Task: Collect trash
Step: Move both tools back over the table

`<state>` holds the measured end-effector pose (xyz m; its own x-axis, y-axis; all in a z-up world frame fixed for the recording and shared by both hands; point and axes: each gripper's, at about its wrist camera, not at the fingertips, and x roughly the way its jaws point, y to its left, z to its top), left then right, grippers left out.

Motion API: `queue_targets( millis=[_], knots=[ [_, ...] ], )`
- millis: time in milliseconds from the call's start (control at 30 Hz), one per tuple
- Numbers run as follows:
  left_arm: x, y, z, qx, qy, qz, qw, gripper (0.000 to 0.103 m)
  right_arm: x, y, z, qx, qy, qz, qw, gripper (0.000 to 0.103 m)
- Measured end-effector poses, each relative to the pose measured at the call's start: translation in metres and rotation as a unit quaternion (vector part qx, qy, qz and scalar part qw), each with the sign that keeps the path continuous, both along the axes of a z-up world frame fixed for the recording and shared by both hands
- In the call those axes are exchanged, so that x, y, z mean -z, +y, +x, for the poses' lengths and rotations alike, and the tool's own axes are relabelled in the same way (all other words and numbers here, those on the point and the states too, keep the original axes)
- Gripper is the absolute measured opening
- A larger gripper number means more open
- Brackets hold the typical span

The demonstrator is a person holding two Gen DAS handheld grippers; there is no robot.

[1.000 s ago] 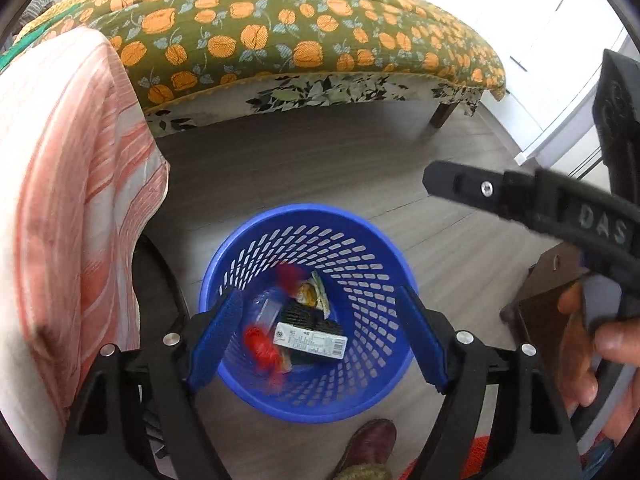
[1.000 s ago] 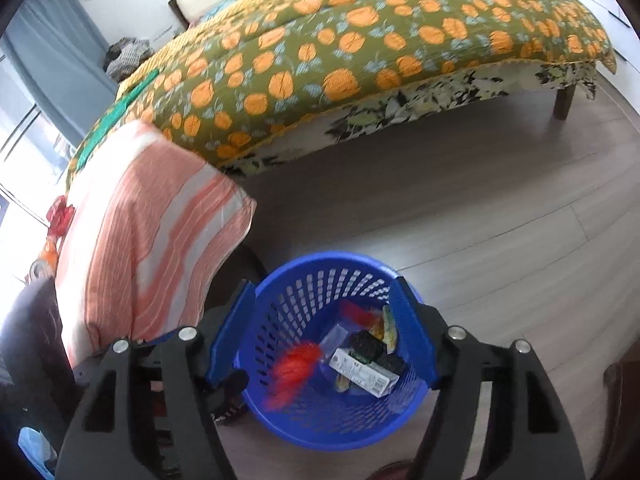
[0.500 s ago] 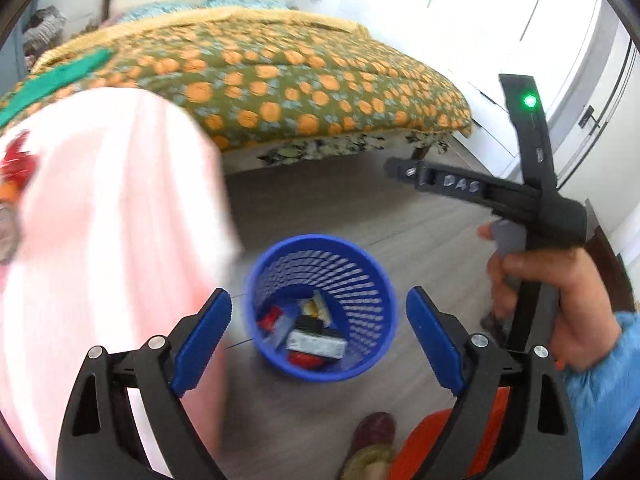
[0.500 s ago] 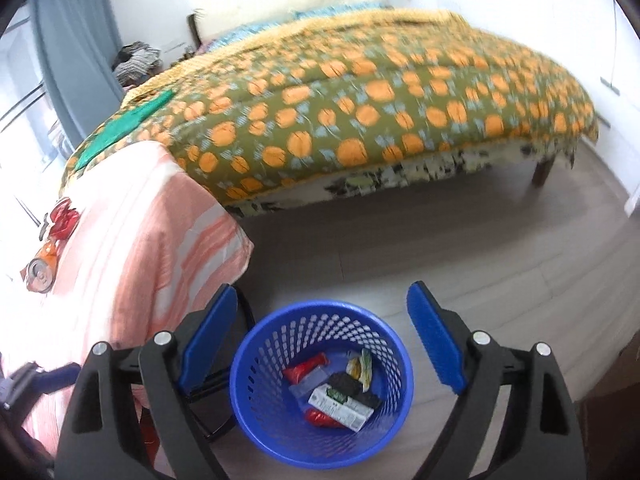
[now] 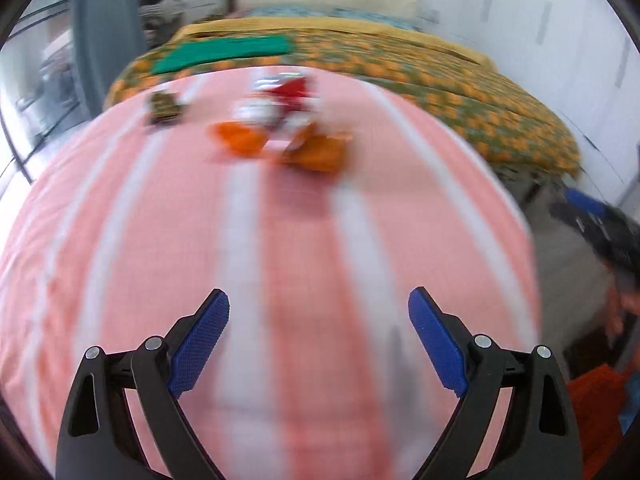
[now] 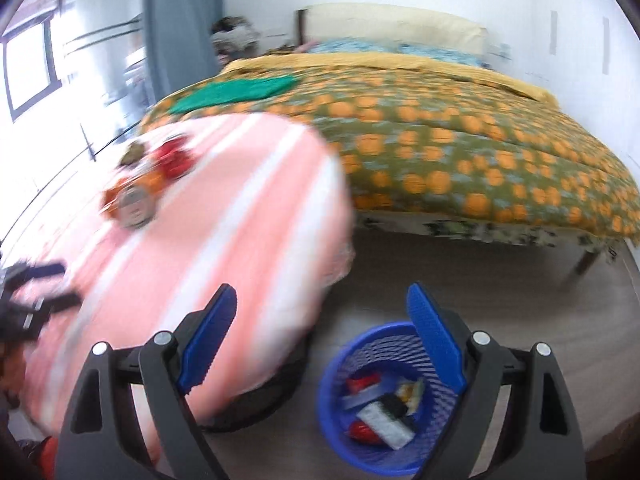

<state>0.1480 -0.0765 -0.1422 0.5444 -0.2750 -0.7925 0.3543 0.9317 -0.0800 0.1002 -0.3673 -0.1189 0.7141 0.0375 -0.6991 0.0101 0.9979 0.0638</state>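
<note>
Blue basket (image 6: 340,420) on floor w/ wrappers (image 6: 380,408); left gripper (image 5: 318,320) & right gripper (image 6: 320,320) both wide open, empty

Home bedroom, bed (image 6: 460,152) with orange-flowered quilt, curtain (image 6: 180,20), window (image 6: 28,64)

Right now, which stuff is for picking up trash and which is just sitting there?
For the job:
wrappers on the table
can
blue bin, trash already inside
both open grippers: left, right

Just there:
bed
green cloth
curtain
</note>
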Motion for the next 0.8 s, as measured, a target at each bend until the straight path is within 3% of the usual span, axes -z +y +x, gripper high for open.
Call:
queue_targets(
  millis=[300,433,667,800],
  knots=[
    [0.009,0.080,0.035,-0.065,0.000,0.055,0.9964,0.091,0.013,0.110,0.015,-0.089,0.034,-0.005,0.995,0.085],
    [0.014,0.091,0.038,-0.067,0.011,0.043,0.9968,0.097,0.016,0.131,0.034,-0.084,0.058,0.010,0.995,0.085],
    [0.016,0.088,0.037,-0.067,0.013,0.044,0.9967,0.098,0.007,0.145,0.089,-0.009,0.082,0.135,0.987,0.092],
    [0.016,0.088,0.038,-0.067,0.014,0.043,0.9967,0.098,0.009,0.180,0.116,-0.046,0.095,0.099,0.989,0.092]
  ],
)
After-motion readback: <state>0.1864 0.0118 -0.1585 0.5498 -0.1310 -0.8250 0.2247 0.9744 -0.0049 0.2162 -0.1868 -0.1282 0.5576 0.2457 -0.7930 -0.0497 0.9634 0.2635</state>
